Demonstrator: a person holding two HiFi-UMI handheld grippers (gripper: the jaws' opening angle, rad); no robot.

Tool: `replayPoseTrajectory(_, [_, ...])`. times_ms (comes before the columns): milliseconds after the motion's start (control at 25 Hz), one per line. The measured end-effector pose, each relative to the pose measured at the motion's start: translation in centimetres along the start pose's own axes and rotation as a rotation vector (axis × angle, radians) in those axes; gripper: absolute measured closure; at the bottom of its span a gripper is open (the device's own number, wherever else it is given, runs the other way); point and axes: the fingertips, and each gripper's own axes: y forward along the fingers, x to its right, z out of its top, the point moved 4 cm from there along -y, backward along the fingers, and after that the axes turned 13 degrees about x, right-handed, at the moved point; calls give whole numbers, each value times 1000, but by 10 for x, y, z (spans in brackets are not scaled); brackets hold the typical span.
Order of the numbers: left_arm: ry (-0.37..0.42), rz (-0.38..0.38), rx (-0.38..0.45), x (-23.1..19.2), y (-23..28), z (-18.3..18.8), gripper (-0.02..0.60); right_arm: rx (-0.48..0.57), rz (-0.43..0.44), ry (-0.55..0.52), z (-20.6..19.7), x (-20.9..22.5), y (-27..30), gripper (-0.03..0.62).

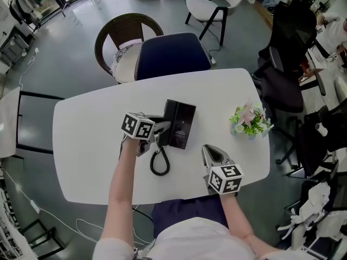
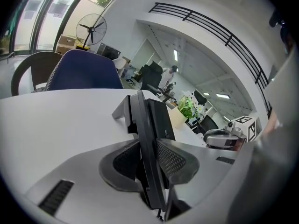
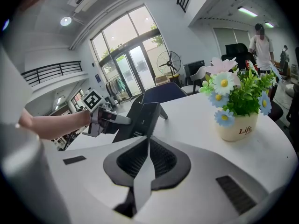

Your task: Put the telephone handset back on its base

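A black telephone base [image 1: 183, 124] stands tilted in the middle of the white table [image 1: 87, 145]. The black handset [image 1: 168, 119] lies along the base's left side, and its coiled cord [image 1: 159, 164] loops toward me. My left gripper [image 1: 160, 131] reaches in from the left. In the left gripper view the handset [image 2: 145, 134] stands edge-on between the pads of that gripper [image 2: 148, 160], which lie against it, with the base [image 2: 162, 118] just behind. I cannot tell whether the handset rests fully in its cradle. My right gripper [image 1: 206, 148] hovers near the front edge, shut and empty [image 3: 146, 160].
A small pot of flowers [image 1: 249, 121] stands at the table's right end, close to the right gripper's side [image 3: 236, 120]. A dark blue chair [image 1: 171, 56] is pushed in at the far edge. More chairs and desks fill the room beyond.
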Motion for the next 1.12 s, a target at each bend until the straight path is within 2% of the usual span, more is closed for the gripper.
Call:
replayPoseTrajectory(240, [130,100,-9,-1,-1,2,410,-5,8,-4,-1,-1,2,556])
replayPoseTrajectory(400, [159,158,5,1,-4,5,399,-5,11,-5,0,-2,2,556])
replayPoseTrajectory(600, [91,178,82,3,-12,8,399,-1,6,-6,0,0,1,556])
replayPoseTrajectory(800, [73,179,54,4,-20,-1,402,2,4,-3,1,1,0,556])
replayPoseTrajectory(1000, [9,160,48,2,-20,-10,474,-1,1,-3,-1,1,-1,556])
replayPoseTrajectory(1120, [-14,145,52,1,-20,-11,477,-2,-3,-4,-2,2,-1,556])
